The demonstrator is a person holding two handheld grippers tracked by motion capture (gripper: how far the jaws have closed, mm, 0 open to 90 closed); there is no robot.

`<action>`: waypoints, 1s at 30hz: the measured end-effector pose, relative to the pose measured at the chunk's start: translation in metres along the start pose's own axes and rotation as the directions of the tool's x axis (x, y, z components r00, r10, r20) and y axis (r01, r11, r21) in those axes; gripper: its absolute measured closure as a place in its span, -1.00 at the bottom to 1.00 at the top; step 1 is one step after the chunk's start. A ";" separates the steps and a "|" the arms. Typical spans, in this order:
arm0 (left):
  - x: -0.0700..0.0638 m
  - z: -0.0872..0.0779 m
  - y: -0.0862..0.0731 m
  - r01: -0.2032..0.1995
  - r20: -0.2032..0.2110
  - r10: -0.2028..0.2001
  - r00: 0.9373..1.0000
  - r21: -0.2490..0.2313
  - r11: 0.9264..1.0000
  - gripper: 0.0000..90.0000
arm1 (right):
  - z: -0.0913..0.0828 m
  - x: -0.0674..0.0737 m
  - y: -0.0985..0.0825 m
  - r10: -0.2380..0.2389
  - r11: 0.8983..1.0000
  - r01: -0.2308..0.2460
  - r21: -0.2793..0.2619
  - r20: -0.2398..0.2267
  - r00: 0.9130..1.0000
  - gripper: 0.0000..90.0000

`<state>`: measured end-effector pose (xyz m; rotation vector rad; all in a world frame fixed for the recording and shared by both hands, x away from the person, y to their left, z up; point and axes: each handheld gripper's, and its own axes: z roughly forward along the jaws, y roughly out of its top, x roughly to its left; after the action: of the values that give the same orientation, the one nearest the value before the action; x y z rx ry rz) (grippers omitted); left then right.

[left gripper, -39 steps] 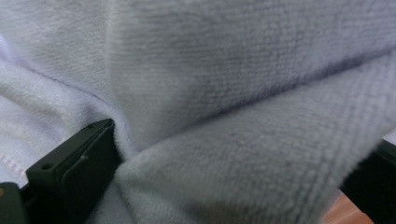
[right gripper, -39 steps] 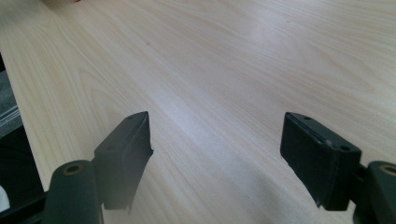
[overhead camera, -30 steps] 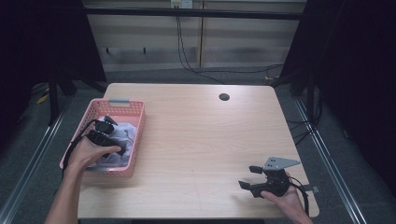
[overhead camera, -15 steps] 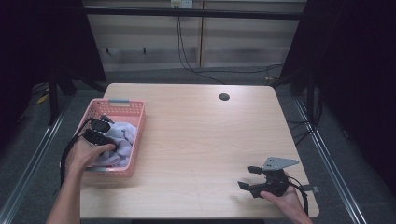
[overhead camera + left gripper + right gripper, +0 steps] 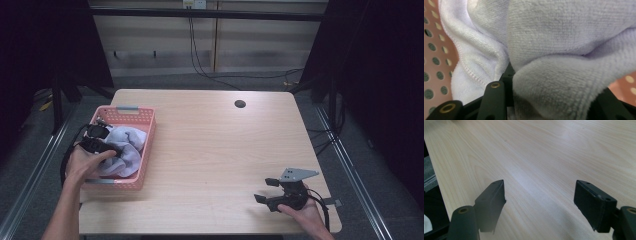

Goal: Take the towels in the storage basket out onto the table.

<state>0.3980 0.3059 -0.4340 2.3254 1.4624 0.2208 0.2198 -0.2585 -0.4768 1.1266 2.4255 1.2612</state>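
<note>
A pale lavender towel lies bunched in a pink perforated basket at the table's left. My left gripper reaches into the basket from the left. Its jaws have just been closing, and a thick fold of the towel is now squeezed between them. The left gripper sits low against the basket floor. My right gripper rests near the front right corner of the table. In its own view the right gripper stands wide open over bare wood.
A dark round hole sits in the tabletop near the far edge. A cable loops off the left gripper over the table's left side. Black curtains hang on both sides, and metal rails run along the floor.
The left hand has shifted a little to the left and upward in the basket, its jaws have closed on the towel, and the towel has bunched up. The right gripper has stayed put.
</note>
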 end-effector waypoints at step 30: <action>0.005 -0.059 -0.005 0.063 0.053 -0.052 0.997 -0.252 0.966 0.17 | 0.000 0.001 0.000 -0.005 1.000 0.005 -0.004 -0.001 1.000 -0.45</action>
<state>0.3764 0.3264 -0.3827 2.0687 1.3889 0.3168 0.2193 -0.2582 -0.4762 1.1185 2.4245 1.2649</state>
